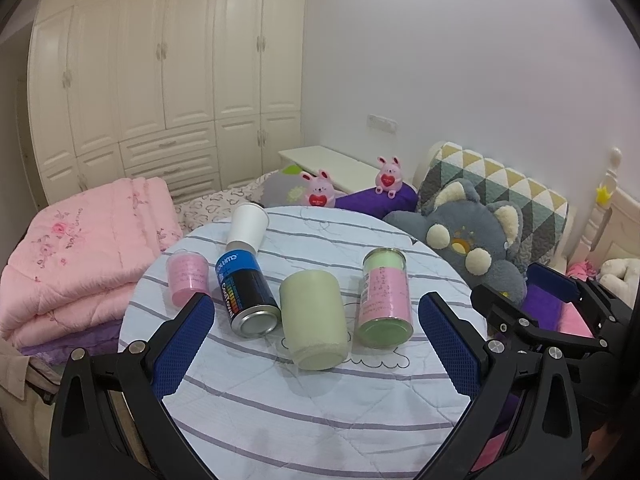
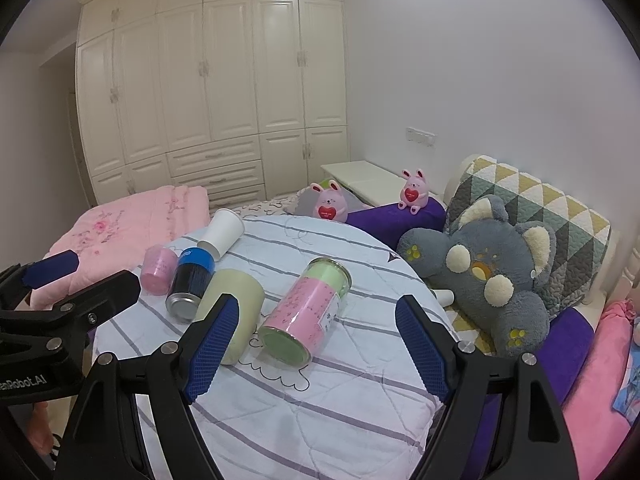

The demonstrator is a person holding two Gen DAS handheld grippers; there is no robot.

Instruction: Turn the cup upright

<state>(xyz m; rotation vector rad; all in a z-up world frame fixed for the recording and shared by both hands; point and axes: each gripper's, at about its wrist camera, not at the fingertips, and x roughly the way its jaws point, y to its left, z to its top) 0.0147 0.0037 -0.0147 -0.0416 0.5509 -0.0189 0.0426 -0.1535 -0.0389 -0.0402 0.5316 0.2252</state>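
Several containers lie on their sides on a round table with a striped cloth [image 1: 304, 420]. A pale green cup [image 1: 313, 319] lies in the middle; it also shows in the right wrist view [image 2: 233, 308]. Beside it lie a pink-and-green jar [image 1: 385, 298] [image 2: 306, 310], a blue-and-black can [image 1: 245, 293] [image 2: 190, 282], a white paper cup [image 1: 248, 224] [image 2: 221, 232] and a small pink cup [image 1: 187, 277] [image 2: 159, 269]. My left gripper [image 1: 316, 344] is open, just short of the pale green cup. My right gripper [image 2: 316, 344] is open around the jar's near end.
A folded pink quilt [image 1: 80, 256] lies left of the table. A grey plush toy [image 1: 472, 240] and a patterned cushion [image 1: 500, 184] sit to the right on the bed. Two pink bunny toys [image 1: 320, 194] stand behind the table. White wardrobes fill the back wall.
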